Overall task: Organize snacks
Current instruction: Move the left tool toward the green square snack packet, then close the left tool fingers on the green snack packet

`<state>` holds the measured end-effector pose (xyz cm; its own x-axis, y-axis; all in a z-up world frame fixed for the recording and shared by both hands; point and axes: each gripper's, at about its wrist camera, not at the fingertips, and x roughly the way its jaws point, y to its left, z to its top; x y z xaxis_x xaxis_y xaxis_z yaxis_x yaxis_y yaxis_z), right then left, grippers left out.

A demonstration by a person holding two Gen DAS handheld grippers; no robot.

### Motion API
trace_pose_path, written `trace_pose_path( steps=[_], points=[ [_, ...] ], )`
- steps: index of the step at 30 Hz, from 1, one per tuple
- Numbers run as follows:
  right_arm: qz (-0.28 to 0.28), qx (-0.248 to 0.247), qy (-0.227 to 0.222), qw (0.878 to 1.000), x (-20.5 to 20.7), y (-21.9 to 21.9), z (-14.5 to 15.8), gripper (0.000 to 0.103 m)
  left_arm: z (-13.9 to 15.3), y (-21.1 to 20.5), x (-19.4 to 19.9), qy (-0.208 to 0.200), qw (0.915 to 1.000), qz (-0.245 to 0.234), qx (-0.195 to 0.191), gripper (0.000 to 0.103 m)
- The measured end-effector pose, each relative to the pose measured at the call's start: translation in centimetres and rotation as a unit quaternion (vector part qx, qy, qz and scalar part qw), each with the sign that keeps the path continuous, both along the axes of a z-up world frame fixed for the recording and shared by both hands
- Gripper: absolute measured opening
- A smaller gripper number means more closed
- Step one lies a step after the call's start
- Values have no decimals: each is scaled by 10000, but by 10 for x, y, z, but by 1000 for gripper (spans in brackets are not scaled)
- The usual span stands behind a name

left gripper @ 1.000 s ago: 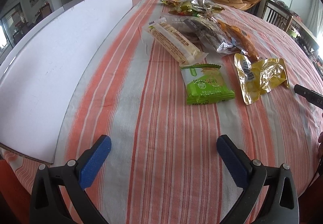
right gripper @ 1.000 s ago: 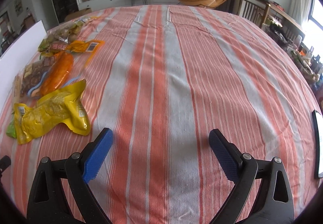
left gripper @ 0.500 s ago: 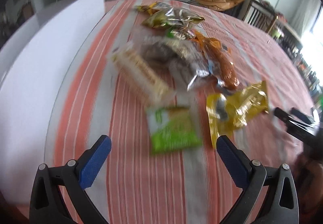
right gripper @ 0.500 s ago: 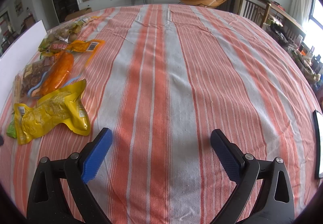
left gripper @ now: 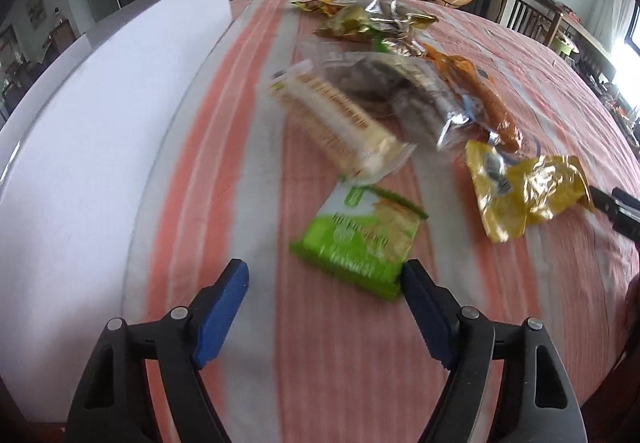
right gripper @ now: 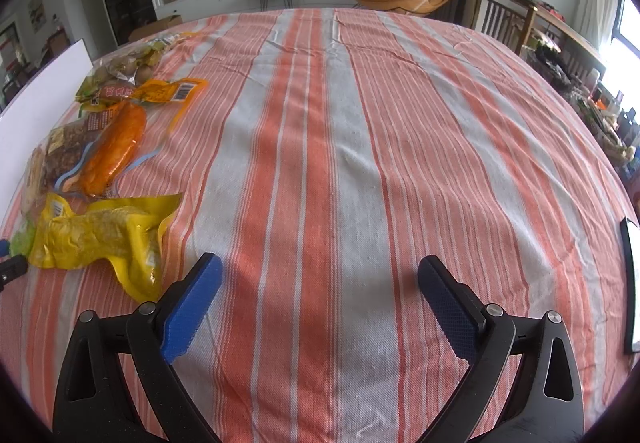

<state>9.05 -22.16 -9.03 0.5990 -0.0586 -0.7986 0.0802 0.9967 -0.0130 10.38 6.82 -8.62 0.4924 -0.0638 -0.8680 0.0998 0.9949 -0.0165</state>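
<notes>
Blur smears the green snack packet (left gripper: 360, 247); left gripper (left gripper: 324, 283) fingers closing, empty; right gripper (right gripper: 318, 275) fingers wide, empty.

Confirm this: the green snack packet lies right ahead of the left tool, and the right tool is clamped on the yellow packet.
Not quite. The right tool holds nothing; in the right wrist view the yellow packet lies beside it on the cloth. The green snack packet does lie ahead of the left tool.

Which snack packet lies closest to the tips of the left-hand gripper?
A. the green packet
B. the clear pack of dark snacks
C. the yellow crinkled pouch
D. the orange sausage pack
A: the green packet lies just ahead of the left gripper; the other packs sit farther off.
</notes>
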Motion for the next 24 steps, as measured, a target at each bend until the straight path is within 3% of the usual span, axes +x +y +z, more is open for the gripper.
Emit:
trace_pose_path(
  steps=[6, 24],
  points=[
    [4, 3, -3, 10000, 0, 0, 0, 100, 0, 7, -24, -67, 9998, -160, -22, 80],
    [7, 3, -7, 10000, -1, 0, 0, 100, -3, 2, -27, -23, 9996, -275, -27, 96]
  ],
)
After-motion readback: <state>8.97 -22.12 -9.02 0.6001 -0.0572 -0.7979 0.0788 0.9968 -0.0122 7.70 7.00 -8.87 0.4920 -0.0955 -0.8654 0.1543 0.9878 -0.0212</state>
